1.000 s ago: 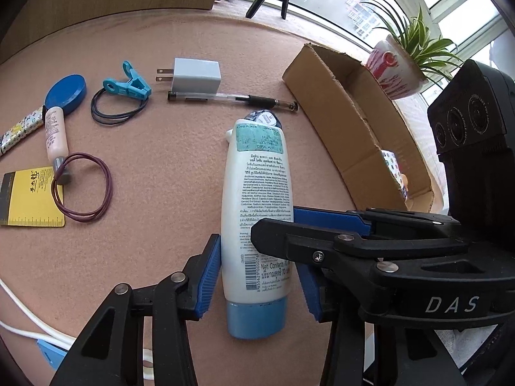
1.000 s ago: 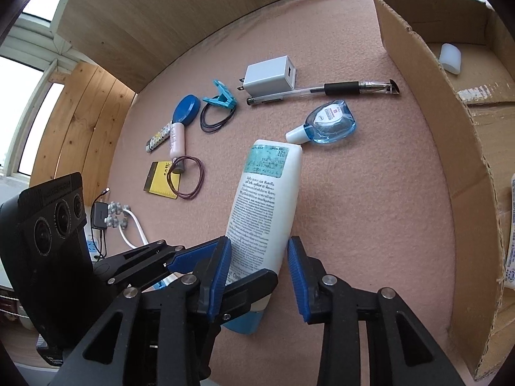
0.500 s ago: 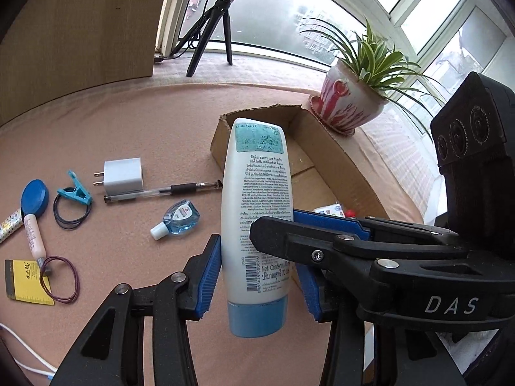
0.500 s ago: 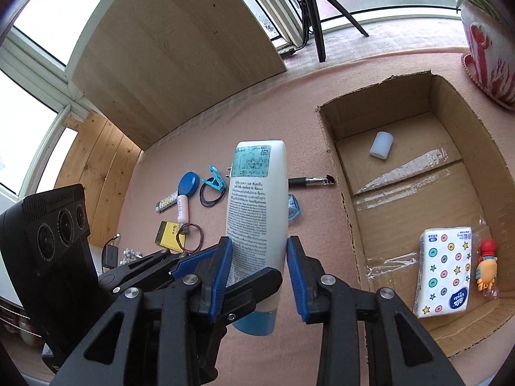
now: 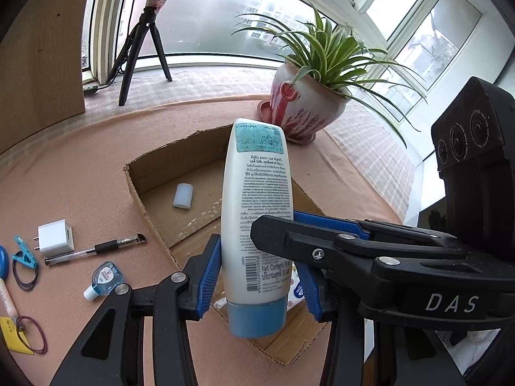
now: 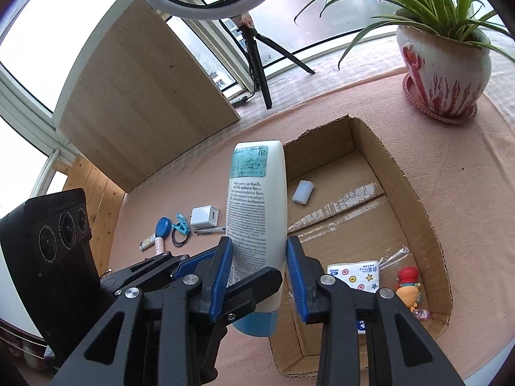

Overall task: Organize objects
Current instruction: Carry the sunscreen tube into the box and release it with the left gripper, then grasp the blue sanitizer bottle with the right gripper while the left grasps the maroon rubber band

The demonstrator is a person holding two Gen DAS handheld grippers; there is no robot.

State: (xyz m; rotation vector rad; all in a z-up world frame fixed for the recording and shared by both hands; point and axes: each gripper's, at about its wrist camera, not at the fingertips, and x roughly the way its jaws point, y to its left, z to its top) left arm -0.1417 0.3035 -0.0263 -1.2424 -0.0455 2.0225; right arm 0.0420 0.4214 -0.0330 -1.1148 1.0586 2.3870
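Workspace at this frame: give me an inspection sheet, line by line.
Surface: pink table cover.
Job's things: white lotion tube held over the open cardboard box; box holds a small white cap, tissue pack, toy figure.
Clutter: charger, pen, clip, dropper bottle.
Grippers: left hand-held gripper and right hand-held gripper both clamp the tube.
Cables: nothing seen.
Surroundings: potted plant, ring-light tripod, windows.
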